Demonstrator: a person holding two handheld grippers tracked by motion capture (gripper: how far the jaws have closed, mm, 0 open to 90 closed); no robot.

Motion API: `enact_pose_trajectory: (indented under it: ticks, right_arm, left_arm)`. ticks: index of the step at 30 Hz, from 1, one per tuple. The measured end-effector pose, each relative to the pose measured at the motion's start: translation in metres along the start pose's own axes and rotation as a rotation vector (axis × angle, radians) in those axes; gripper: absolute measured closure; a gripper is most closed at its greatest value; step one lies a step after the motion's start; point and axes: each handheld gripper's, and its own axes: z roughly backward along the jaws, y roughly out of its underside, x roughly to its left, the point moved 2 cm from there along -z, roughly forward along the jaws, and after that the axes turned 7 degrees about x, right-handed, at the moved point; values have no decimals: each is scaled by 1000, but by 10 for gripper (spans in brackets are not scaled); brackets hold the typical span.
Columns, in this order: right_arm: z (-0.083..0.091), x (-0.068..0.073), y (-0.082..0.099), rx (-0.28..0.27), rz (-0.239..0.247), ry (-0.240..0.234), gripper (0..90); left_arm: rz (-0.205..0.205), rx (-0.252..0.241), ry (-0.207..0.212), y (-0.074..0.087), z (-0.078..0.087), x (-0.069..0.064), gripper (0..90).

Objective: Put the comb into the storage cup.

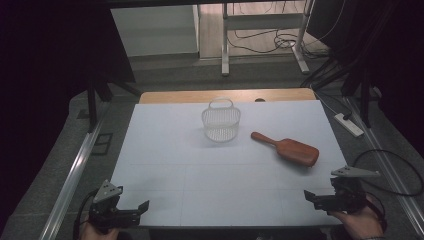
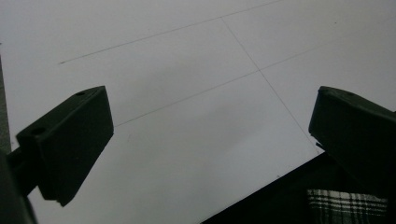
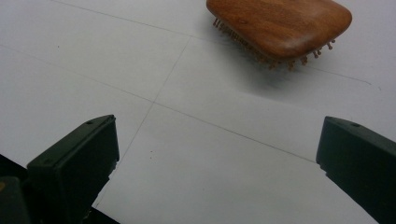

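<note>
Nearest the high camera, at the table's near edge, two hands held the grippers: the left gripper [image 1: 131,212] at the left corner and the right gripper [image 1: 319,199] at the right corner, well apart from each other. Beneath them the white table top [image 1: 165,150], crossed by faint thin lines, took up most of the scene, with a strip of bare wood along its far edge. Each gripper had its jaws spread wide with nothing between them; the left gripper view looked down on bare white surface, with a patch of plaid cloth [image 2: 348,203] in its lower right corner. A wooden hairbrush [image 1: 287,148] lay right of centre, bristles down, its handle pointing toward the basket; it was near the right gripper, ahead of its open jaws in the right gripper view, untouched. A small white mesh basket [image 1: 221,122] with an upright loop handle stood near the far middle, just beside the brush's handle end yet apart.
</note>
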Motion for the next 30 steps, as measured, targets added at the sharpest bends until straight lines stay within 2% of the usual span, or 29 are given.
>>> enact_pose_trajectory:
  ticks: [5, 10, 18, 30]
  right_arm:
    - [-2, 2, -1, 9, 24, 12, 0]
    - [-1, 1, -1, 4, 12, 1, 0]
    - [0, 2, -1, 1, 22, 4, 0]
    - [0, 2, -2, -6, 31, -30, 0]
  left_arm:
    - [9, -13, 21, 1, 1, 1, 12]
    - [-7, -1, 13, 0, 0, 0, 13]
    - [-3, -8, 30, 1, 0, 1, 12]
    - [-5, -10, 44, 2, 1, 1, 12]
